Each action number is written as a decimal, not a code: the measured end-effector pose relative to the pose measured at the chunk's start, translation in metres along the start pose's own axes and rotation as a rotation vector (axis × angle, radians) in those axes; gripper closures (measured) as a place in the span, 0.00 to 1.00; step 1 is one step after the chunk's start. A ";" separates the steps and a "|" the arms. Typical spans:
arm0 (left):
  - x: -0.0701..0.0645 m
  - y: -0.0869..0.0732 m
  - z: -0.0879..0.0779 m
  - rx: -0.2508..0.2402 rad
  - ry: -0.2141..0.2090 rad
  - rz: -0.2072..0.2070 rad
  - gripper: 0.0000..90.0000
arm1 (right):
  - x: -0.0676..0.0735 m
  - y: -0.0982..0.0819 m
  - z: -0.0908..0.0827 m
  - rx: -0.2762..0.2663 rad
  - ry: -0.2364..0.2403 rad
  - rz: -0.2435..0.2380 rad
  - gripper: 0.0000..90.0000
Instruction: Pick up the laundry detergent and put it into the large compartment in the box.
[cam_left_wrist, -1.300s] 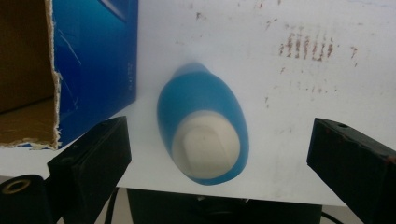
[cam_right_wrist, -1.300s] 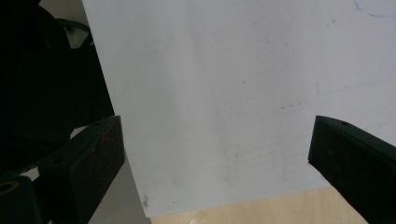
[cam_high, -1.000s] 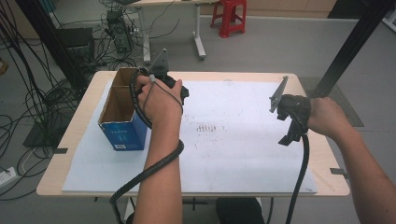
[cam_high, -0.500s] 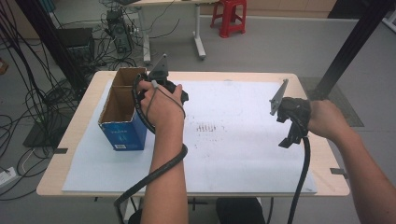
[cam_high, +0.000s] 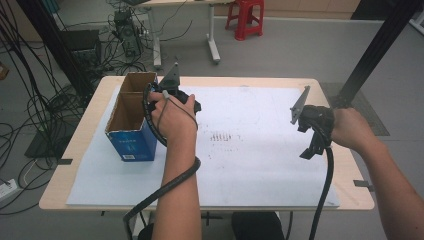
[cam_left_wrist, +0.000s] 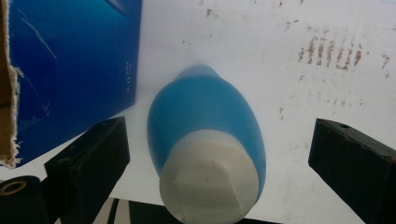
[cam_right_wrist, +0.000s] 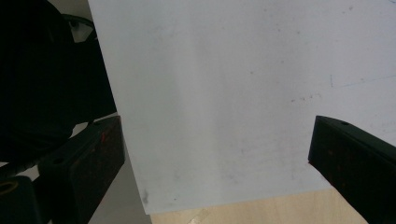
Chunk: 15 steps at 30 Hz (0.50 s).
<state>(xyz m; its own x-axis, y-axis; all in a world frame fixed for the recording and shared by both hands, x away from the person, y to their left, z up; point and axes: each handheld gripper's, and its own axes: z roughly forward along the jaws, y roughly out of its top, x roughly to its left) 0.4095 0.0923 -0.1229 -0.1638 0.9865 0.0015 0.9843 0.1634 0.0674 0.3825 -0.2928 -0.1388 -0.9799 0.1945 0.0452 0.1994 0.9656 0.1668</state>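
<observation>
Blue oval plastic bottle with white cap (cam_left_wrist: 205, 140) seen between jaws of left tongs (cam_left_wrist: 219, 163), jaws wide apart, no contact; long axis runs away from tongs, cap nearest. Bottle rests on white sheet (cam_high: 250, 150) over desk, just beside blue cardboard box (cam_high: 131, 125). Right tongs (cam_high: 310, 135) apart, empty, well apart from bottle. Left hand judged nearer.

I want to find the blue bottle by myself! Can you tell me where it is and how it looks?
Find the open blue box on the table's left side. Right beside it, on the white sheet, the bottle lies between the open left tongs. It is smooth, rounded and blue with a white cap, unlike the square-cornered box.
</observation>
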 end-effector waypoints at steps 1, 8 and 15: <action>0.000 0.000 0.000 0.000 0.002 0.001 0.06 | 0.000 0.000 0.000 -0.001 0.000 0.000 0.04; -0.002 -0.002 -0.001 -0.004 0.010 0.006 0.07 | -0.001 0.001 0.003 0.002 0.003 0.001 0.04; -0.002 0.000 0.003 0.008 0.006 0.004 0.07 | -0.001 0.001 0.003 0.001 0.006 -0.003 0.04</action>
<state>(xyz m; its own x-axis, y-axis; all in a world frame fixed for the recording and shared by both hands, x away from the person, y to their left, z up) 0.4095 0.0906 -0.1257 -0.1607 0.9870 0.0077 0.9853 0.1600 0.0592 0.3836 -0.2914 -0.1419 -0.9803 0.1910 0.0505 0.1969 0.9663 0.1660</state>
